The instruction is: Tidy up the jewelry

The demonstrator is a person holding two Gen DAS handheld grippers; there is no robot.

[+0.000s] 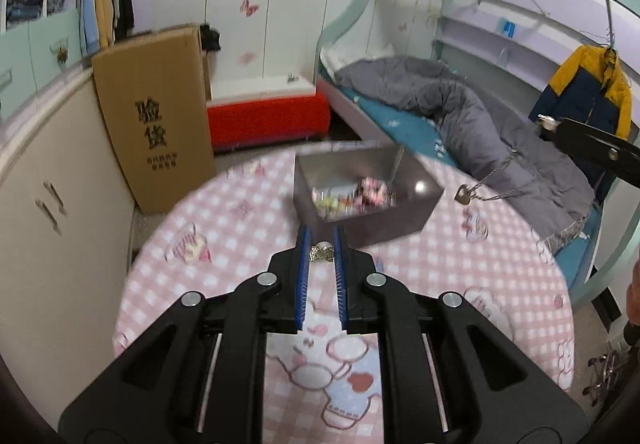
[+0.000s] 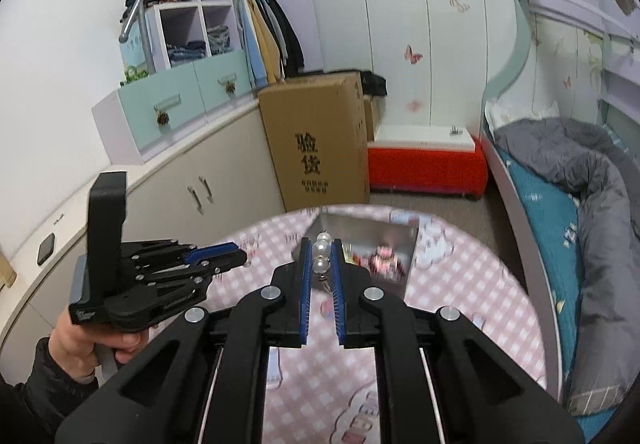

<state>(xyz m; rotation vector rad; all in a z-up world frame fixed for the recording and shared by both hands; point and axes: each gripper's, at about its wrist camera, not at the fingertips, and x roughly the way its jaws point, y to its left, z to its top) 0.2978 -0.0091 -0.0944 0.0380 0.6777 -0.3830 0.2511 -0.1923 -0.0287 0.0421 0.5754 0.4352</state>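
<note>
Jewelry box (image 1: 362, 196) sits on pink checked tablecloth (image 1: 224, 244) beside bed (image 1: 460, 112).

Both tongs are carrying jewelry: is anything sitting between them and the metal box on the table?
Nothing visible. The left tongs hold a bow-shaped piece; the right tongs hold a pearl piece. Only bare pink checked tablecloth lies before the open metal box.

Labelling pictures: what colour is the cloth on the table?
Pink and white checks with cartoon prints on the tablecloth, clearest in the left wrist view.

Child's bedroom (bunk bed (image 1: 420, 112), wardrobe (image 2: 256, 32))
</note>
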